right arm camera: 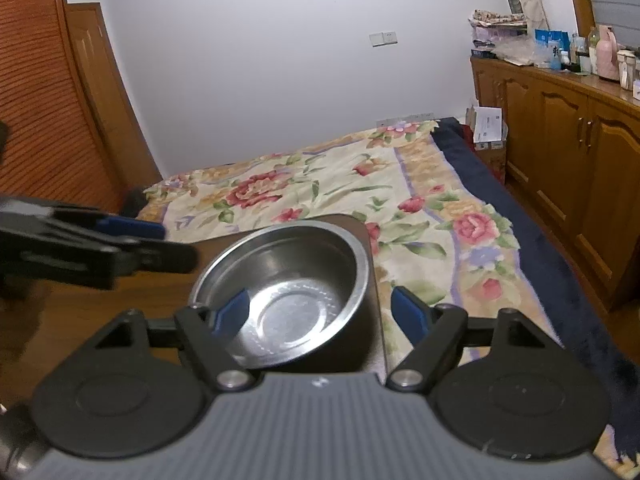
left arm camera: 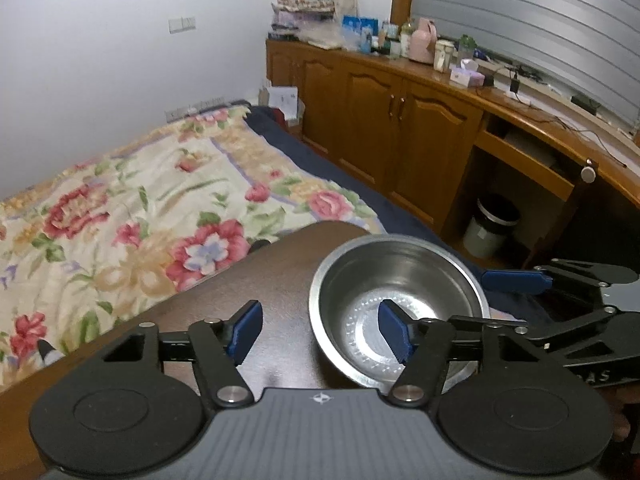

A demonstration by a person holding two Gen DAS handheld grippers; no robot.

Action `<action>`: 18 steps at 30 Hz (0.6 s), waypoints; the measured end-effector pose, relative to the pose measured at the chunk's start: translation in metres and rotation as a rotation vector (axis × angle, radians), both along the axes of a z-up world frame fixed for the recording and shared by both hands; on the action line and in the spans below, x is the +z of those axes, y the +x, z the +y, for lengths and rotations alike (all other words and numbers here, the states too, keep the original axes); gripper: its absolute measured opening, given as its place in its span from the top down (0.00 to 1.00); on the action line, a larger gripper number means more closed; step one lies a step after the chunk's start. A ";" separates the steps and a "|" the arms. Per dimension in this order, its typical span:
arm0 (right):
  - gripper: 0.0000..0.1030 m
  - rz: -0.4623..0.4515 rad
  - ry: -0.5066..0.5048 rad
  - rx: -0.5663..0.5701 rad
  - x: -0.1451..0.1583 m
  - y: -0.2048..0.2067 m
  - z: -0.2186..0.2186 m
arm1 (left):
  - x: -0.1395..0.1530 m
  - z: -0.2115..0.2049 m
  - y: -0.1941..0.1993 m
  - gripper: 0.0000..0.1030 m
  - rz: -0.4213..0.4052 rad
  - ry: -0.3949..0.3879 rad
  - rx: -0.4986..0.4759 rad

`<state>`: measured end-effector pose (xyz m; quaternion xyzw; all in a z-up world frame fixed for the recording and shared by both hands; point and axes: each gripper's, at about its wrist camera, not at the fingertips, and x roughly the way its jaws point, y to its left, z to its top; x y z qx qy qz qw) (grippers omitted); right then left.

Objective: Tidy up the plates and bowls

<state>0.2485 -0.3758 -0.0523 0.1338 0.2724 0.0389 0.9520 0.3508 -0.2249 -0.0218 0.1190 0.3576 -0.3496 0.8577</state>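
Observation:
A steel bowl (left arm camera: 396,300) stands upright near the far corner of a dark brown table (left arm camera: 248,280). My left gripper (left arm camera: 320,330) is open above the table, its right finger over the bowl's near rim and its left finger outside the bowl. In the right wrist view the same bowl (right arm camera: 288,292) sits at the table corner (right arm camera: 120,312). My right gripper (right arm camera: 324,314) is open and straddles the bowl's right side, with the left finger inside the bowl. The right gripper also shows in the left wrist view (left arm camera: 516,280), beside the bowl. No plates are in view.
A bed with a flowered quilt (left arm camera: 140,216) lies just beyond the table. Wooden cabinets (left arm camera: 400,128) with cluttered tops run along the right wall. A bin (left arm camera: 488,228) stands under the desk. A slatted wardrobe (right arm camera: 44,100) is at the left.

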 end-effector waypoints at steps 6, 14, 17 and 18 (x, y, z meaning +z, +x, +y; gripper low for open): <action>0.29 0.039 0.015 -0.014 -0.006 0.005 -0.001 | -0.015 -0.006 0.006 0.47 0.041 0.020 -0.008; 0.43 0.062 0.058 -0.023 -0.014 0.006 -0.002 | -0.022 -0.006 0.005 0.63 0.070 0.028 -0.006; 0.47 0.061 0.069 -0.023 -0.014 0.006 -0.002 | -0.021 -0.006 0.004 0.65 0.073 0.024 -0.005; 0.48 0.061 0.070 -0.023 -0.014 0.007 -0.002 | -0.021 -0.006 0.004 0.66 0.071 0.025 -0.006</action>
